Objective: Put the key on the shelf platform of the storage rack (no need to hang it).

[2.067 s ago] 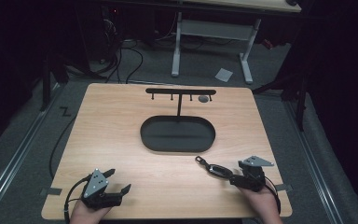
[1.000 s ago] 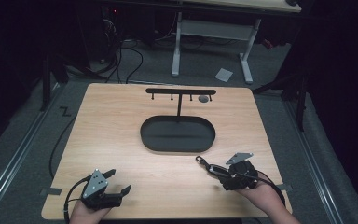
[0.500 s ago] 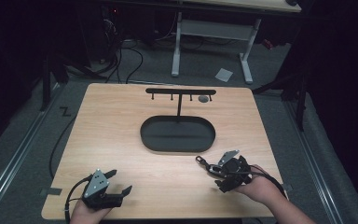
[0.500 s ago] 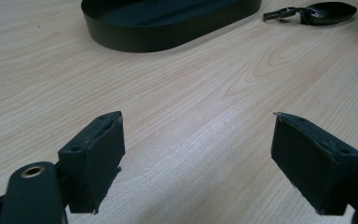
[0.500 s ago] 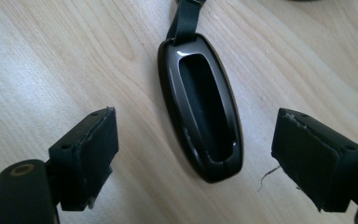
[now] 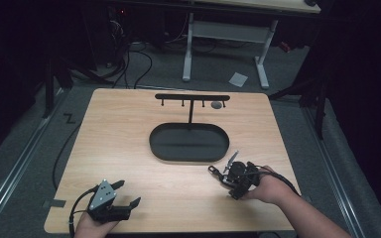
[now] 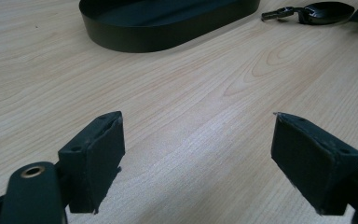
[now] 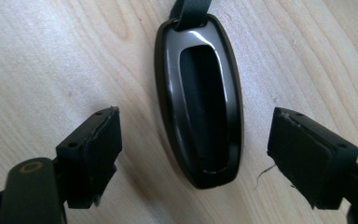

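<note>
A glossy dark key fob with a strap at its far end lies flat on the wooden table. In the right gripper view it sits between my right gripper's jaws, which stand open on either side of it without touching. From above, my right gripper is tipped down over the fob, whose clip end sticks out to the left. My left gripper rests open at the front left with nothing in it. The fob also shows far off in the left gripper view.
A black oval tray sits mid-table, with a T-shaped hook stand rising from its back edge. A small grey round thing hangs at the bar's right end. The tray wall lies ahead of my left gripper.
My right gripper has moved left and tipped down over the key fob, so the fob now lies between its open jaws. The left gripper has stayed put.
</note>
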Demonstrator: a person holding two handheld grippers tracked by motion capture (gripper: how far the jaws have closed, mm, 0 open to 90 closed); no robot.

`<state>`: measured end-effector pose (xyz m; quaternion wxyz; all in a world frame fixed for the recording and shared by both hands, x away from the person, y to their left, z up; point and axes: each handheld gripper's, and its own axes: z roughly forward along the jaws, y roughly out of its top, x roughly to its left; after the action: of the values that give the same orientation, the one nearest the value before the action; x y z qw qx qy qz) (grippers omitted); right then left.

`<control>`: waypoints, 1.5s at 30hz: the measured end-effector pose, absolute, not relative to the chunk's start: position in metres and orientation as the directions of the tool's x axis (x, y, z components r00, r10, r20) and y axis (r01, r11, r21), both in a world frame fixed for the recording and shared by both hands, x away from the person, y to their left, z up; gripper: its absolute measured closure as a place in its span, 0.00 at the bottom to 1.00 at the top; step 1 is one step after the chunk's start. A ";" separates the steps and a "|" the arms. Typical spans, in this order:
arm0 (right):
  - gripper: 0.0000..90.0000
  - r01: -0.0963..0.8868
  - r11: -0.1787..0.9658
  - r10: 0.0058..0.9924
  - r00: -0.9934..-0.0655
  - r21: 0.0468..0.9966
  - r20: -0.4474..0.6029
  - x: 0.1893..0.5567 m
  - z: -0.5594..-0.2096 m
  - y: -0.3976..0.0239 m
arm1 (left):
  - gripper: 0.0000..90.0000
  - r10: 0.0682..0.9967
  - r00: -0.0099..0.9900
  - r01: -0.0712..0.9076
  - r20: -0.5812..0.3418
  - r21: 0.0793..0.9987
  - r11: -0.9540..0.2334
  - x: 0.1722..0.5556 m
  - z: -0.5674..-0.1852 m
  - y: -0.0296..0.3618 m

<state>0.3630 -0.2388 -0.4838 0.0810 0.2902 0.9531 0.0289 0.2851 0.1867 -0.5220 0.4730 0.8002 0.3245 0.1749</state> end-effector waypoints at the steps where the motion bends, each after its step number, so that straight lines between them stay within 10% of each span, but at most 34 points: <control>1: 0.21 0.552 0.828 0.560 -0.819 0.096 -0.127 0.366 -0.484 -0.238 | 0.20 0.685 0.728 0.354 -0.027 0.871 -0.341 0.285 -0.522 0.187; 26: 0.52 0.517 0.856 0.517 -0.856 0.015 -0.018 0.389 -0.490 -0.232 | 0.20 0.683 0.729 0.355 -0.029 0.870 -0.342 0.285 -0.522 0.187; 45: 0.54 0.565 0.825 0.565 -0.824 0.026 -0.037 0.391 -0.461 -0.230 | 0.20 0.684 0.729 0.357 -0.028 0.868 -0.345 0.285 -0.523 0.187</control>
<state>0.3910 -0.2304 -0.4614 0.0214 0.2958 0.9550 0.0070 0.2850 0.1870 -0.5226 0.4713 0.8015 0.3247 0.1733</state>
